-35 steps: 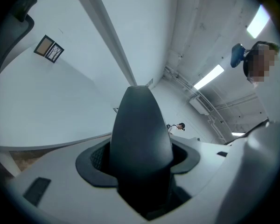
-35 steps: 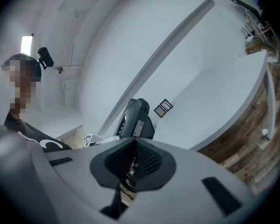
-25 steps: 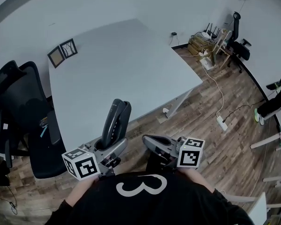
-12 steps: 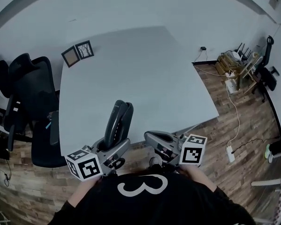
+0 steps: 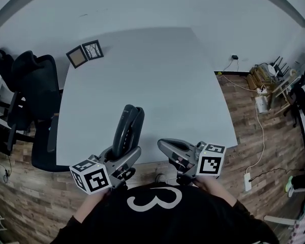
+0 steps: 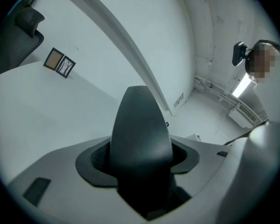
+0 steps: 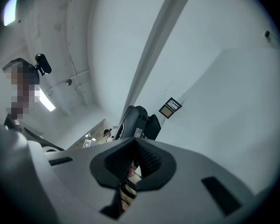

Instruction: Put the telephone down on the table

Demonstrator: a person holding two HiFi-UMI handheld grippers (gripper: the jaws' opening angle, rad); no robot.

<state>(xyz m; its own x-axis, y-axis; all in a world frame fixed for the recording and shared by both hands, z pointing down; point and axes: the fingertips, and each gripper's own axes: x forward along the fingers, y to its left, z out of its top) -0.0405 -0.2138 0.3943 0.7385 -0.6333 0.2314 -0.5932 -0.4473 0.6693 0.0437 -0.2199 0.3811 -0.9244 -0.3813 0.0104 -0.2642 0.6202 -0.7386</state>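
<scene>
A dark grey telephone handset (image 5: 127, 131) stands almost upright in my left gripper (image 5: 119, 155), which is shut on its lower end. It hangs over the near edge of the white table (image 5: 142, 70). In the left gripper view the telephone (image 6: 140, 139) fills the gap between the jaws of the left gripper (image 6: 140, 167). My right gripper (image 5: 163, 146) is beside it to the right, over the table's near edge, shut with nothing in it. In the right gripper view the pads of the right gripper (image 7: 133, 167) meet, and the telephone (image 7: 132, 120) shows beyond them.
Two small framed cards (image 5: 85, 53) lie at the table's far left corner. A black office chair (image 5: 35, 95) stands against the table's left side. On the wooden floor at the right lie a cable and a power strip (image 5: 247, 182), with clutter (image 5: 274, 80) by the wall.
The head view has swung so the table sits more squarely ahead and the room's right side has slid out. Both grippers keep their places by the body, the telephone still held.
</scene>
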